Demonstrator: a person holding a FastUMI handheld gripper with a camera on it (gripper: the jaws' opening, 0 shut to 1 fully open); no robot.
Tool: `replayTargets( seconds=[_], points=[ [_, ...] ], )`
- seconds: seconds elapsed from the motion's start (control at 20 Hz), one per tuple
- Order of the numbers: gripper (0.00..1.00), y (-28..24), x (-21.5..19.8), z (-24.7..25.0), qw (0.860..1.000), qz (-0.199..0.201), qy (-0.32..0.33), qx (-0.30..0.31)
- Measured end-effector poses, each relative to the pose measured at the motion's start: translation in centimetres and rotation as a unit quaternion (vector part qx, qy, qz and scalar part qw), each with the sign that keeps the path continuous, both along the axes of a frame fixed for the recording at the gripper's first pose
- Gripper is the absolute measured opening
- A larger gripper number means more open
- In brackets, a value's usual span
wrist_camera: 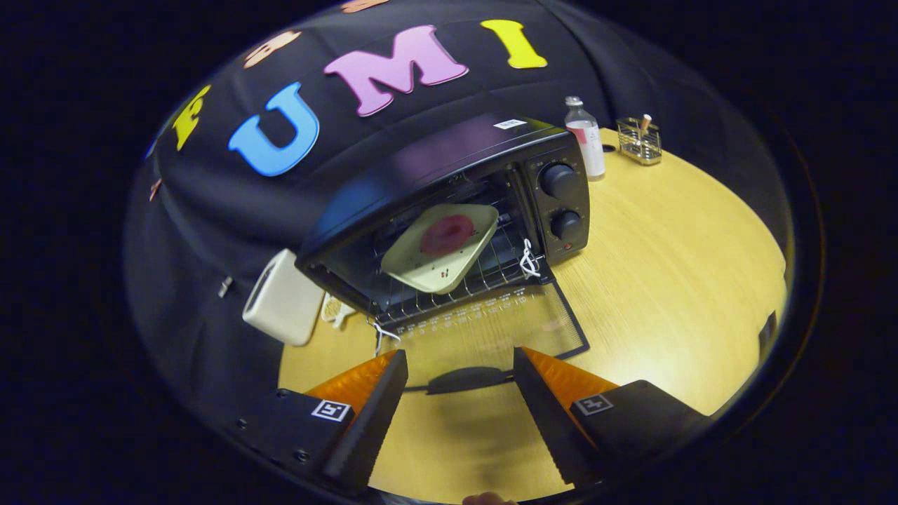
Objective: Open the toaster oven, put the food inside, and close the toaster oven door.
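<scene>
— So, where does the toaster oven (449, 210) stand?

— On the wooden table (673, 266), at about twelve o'clock from the gripper (459, 382), up against the black cloth wall. Its door (491, 322) is dropped fully open and lies flat toward the fingers, with the dark handle (466, 379) at its near edge.

— And the fingers themselves?

— Spread apart, holding nothing. The door handle sits in the gap between the two tips, but neither finger clearly presses on it; I cannot tell whether either one touches it.

— Is the food in?

— Yes. A pale tray (438, 247) rests on the wire rack (484, 273) inside the oven, tilted in this view, and a round pink piece, a doughnut by the look of it (447, 234), lies on the tray. It is beyond the fingers, at twelve o'clock, past the open door.

— Anything on the oven's front?

— Two dark knobs (559, 180), one above the other, on the panel at the cavity's three o'clock side, with a small red light below them. A white cord is tied at each hinge corner of the door.

— What else is on the table?

— A white box-shaped appliance (284, 298) just beside the oven at its nine o'clock. At the oven's one o'clock a clear bottle (586, 137) with a pale cap stands near the back corner, and further toward two o'clock sits a small wire basket (640, 140) with something standing up in it.

— Any sign of the person?

— Just a bit of a hand (487, 499) at six o'clock, behind the fingers.
</scene>
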State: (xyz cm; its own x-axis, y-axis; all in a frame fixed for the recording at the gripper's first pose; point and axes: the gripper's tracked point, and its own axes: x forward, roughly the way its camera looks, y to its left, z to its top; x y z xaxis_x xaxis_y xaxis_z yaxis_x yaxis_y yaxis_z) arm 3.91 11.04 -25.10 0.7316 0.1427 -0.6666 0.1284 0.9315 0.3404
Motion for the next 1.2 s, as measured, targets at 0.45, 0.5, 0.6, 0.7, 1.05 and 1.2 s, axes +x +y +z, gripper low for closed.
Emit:
replayTargets(
  seconds=[0.45,0.5,0.6,0.7,1.05,1.2],
  points=[
    [1.0,-0.1,-3.6,-7.2,0.984,0.074,0.064,-0.146],
    [1.0,-0.2,-3.2,-7.9,0.983,0.072,0.067,-0.156],
    [1.0,0.1,-2.4,-8.9,0.979,0.077,0.072,-0.174],
    [1.0,0.3,-1.7,-10.0,0.976,0.08,0.081,-0.184],
    [0.98,0.6,0.5,-9.6,0.973,0.087,0.069,-0.201],
    [0.98,0.7,0.3,-7.4,0.972,0.103,0.044,-0.207]
  ],
)
